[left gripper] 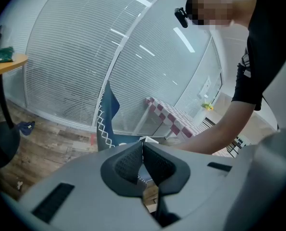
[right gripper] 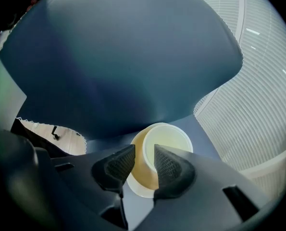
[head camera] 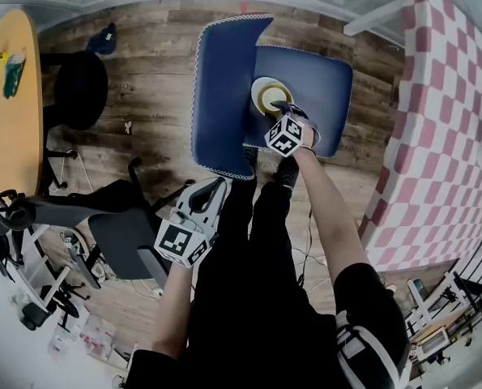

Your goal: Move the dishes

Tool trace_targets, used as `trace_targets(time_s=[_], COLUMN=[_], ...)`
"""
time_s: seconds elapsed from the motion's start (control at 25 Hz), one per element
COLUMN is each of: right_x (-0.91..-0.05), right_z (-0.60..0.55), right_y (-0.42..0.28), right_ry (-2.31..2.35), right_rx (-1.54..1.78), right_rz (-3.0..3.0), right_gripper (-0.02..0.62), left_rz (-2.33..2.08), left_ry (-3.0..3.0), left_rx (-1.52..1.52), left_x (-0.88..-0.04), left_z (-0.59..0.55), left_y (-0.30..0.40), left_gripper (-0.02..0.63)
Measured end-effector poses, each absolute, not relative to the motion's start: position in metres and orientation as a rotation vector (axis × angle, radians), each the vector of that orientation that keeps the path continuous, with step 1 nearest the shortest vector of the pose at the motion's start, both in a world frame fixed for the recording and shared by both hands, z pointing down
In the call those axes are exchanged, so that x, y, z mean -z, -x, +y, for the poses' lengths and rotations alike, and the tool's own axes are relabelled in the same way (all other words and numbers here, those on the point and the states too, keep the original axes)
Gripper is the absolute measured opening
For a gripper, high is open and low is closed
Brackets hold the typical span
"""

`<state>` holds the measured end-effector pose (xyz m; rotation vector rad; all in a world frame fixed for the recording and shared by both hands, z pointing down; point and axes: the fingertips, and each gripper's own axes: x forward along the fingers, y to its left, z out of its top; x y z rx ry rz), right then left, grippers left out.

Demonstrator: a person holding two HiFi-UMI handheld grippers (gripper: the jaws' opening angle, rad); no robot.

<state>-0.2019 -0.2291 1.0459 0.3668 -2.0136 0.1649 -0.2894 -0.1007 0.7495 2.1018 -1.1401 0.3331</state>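
Right gripper, jaws partly apart astride rim of yellow cup, white saucer beneath, blue chair, left gripper closed, empty.

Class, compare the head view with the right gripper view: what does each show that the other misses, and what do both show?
Only the head view: the left gripper, the round yellow table, the checked tablecloth. Only the right gripper view: the right gripper's jaws standing apart, the yellow cup's wall seen between them. Both: that cup on its white saucer, on the blue chair.
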Motion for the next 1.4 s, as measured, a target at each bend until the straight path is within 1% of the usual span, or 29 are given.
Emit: trace_targets(time_s=[0.28,0.64,1.2,1.4], right_x=[-1.051,-1.03,-0.948,-0.922], right_z=[-0.236,-0.241,-0.243,-0.239], right_y=[0.205,0.204,0.172,0.162], right_ry=[-0.384,-0.408,-0.519,-0.559], right_rx=[-0.118,-0.072,-0.091,-0.104], right_rz=[-1.984,-1.986,-1.959,-1.952], right_gripper=[0.053,0.04,0.04,0.041], left_rz=[-1.145,-1.114,-1.021,-1.011], left_ry=[-2.084,-2.119,-2.215,-2.214], left_rx=[-0.311,-0.318,-0.308,-0.262], left_x=[-0.752,-0.74,-0.676,-0.656], left_z=[-0.099,-0.105,-0.115,-0.118], left_y=[0.301,0.298,0.278,0.274], left_gripper=[0.021,0.021,0.021,0.021])
